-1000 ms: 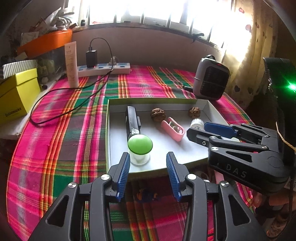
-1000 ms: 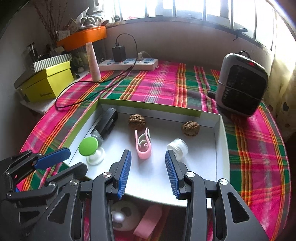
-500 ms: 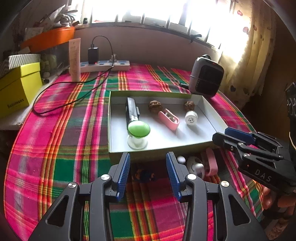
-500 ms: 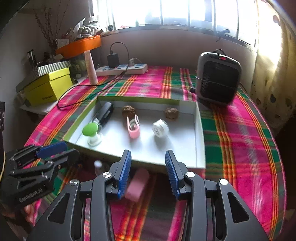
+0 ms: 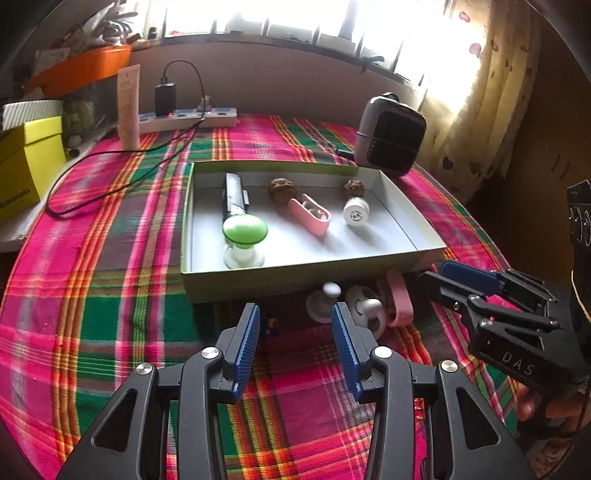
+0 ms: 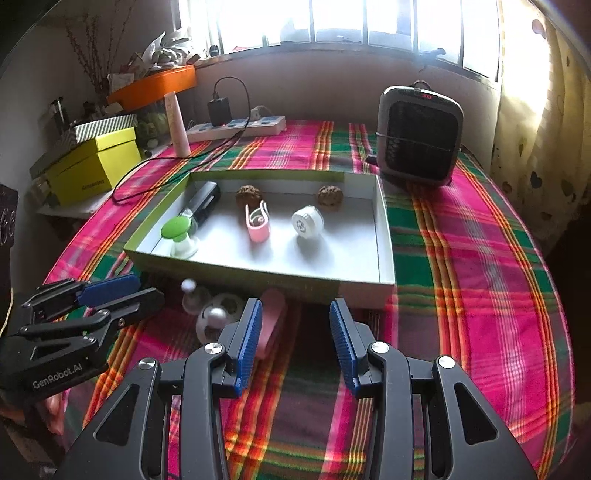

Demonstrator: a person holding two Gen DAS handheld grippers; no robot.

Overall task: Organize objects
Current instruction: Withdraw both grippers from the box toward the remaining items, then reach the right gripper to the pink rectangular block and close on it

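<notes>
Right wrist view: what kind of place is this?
Likely a lived-in room at home: a table under a plaid tablecloth by a curtained window, with a space heater and a power strip.

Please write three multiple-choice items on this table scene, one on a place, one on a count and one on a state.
1. Where does the grey and black space heater stand?
A. inside the shallow white cardboard tray
B. on the plaid cloth beyond the tray's far right corner
C. on the yellow box

2. How many brown wrinkled walnuts lie in the tray?
A. one
B. two
C. four

3. How is the left gripper?
A. open and empty
B. shut on the pink clip
C. shut on the green-capped stand

Answers:
1 B, the heater sits on the cloth past the tray's corner.
2 B, both walnuts lie along the tray's far wall.
3 A, its blue pads stand apart with only cloth between them.
</notes>
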